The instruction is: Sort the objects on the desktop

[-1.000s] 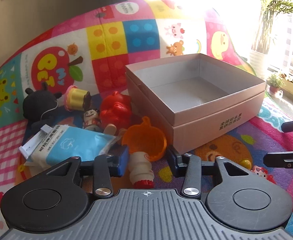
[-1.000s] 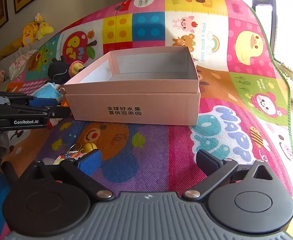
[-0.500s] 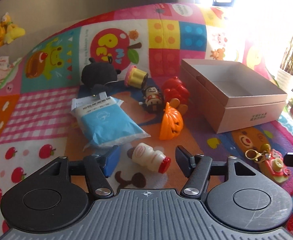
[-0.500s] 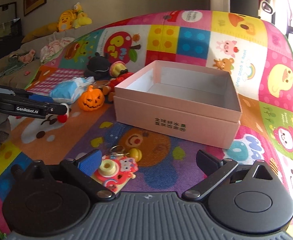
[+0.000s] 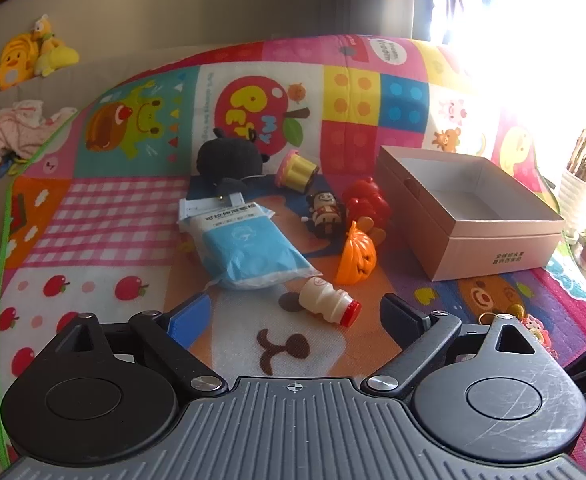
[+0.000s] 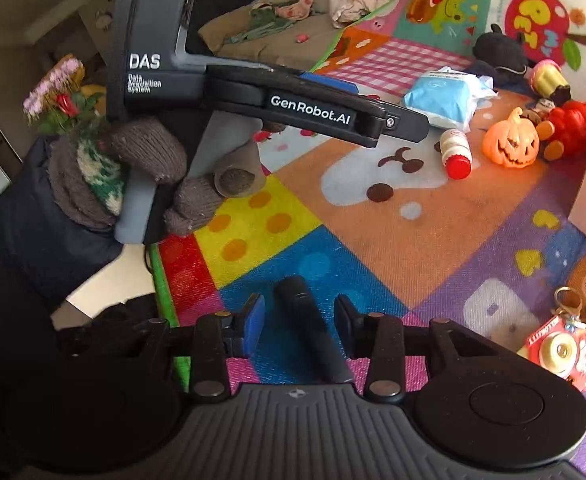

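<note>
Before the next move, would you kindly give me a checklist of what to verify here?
1. Pink box empty: ok.
2. Right tongs straddle the black stick: ok.
3. Right grip firm: jaws have just been closing, but a gap shows beside the blue pad: not ok.
4. Left tongs free: jaws have just been opening, nothing held: ok.
5. Bottle lying on its side ahead of the left tongs: ok.
6. Camera keychain apart from the right tongs: ok.

- I saw a woven, matt play mat point(image 5: 105, 216).
- The pumpkin point(image 6: 511, 142) looked like glossy plastic.
- I noted a matt cardboard box point(image 5: 493, 252).
</note>
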Available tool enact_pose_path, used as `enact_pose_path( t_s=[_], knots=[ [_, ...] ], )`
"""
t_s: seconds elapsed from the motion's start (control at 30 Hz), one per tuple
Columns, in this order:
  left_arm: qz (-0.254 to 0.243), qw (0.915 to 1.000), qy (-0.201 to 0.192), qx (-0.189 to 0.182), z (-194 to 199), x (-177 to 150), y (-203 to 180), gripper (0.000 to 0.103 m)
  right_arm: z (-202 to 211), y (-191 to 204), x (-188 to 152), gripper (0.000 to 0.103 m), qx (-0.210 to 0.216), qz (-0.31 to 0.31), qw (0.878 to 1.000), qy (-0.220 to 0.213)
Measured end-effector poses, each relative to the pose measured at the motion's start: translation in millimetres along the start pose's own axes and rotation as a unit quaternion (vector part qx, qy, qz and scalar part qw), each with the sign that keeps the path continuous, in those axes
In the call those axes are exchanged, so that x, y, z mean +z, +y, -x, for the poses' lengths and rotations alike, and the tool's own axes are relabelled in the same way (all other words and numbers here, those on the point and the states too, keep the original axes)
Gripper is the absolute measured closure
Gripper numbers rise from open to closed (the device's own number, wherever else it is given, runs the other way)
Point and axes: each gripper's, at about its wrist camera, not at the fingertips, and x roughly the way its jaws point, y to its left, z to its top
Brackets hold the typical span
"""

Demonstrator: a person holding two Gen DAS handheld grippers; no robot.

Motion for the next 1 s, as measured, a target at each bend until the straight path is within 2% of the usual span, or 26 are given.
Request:
enact_pose_path(
  t_s=[0.13, 0.27, 0.37, 0.5, 0.6, 0.7, 0.77, 0.87, 0.93, 1.0],
  knots=[
    [0.011, 0.9999, 0.003, 0.005, -1, -3, 4, 0.007, 5, -6, -2, 0.083, -0.039, -0.009, 0.999, -0.009],
    [0.017, 0.9999, 0.002, 0.0, 0, -4, 5, 0.006, 10, -39, 1, 0.083, -0.098, -0.083, 0.991, -0.031],
    [0.009, 0.9999, 0.003, -0.01, 0, -6, 0, 0.006, 9, -61, 4, 0.083, -0.112, -0.131, 0.984, -0.05],
    [-0.016, 0.9997, 0.0, -0.017, 3, -8, -9, 0.003, 11, -71, 6, 0.083, -0.125, -0.154, 0.978, -0.069],
    [-0.029, 0.9992, 0.0, -0.029, 7, -10, -14, 0.003, 29, -73, 2, 0.081, -0.145, -0.156, 0.972, -0.1],
    [-0.055, 0.997, 0.009, -0.055, 8, -16, -26, 0.003, 58, -74, -8, 0.069, -0.195, -0.153, 0.958, -0.145],
    [-0.087, 0.9928, 0.02, -0.08, 8, -25, -43, 0.003, 78, -75, -19, 0.048, -0.239, -0.16, 0.943, -0.169],
    [-0.135, 0.9831, 0.03, -0.12, 4, -37, -70, 0.003, 96, -82, -41, 0.023, -0.307, -0.167, 0.919, -0.185],
    [-0.161, 0.9769, 0.035, -0.136, -3, -43, -85, 0.003, 99, -90, -50, 0.022, -0.342, -0.177, 0.905, -0.179],
    [-0.183, 0.9727, 0.04, -0.137, -12, -46, -99, 0.003, 103, -100, -58, 0.022, -0.36, -0.2, 0.894, -0.18]
  ],
)
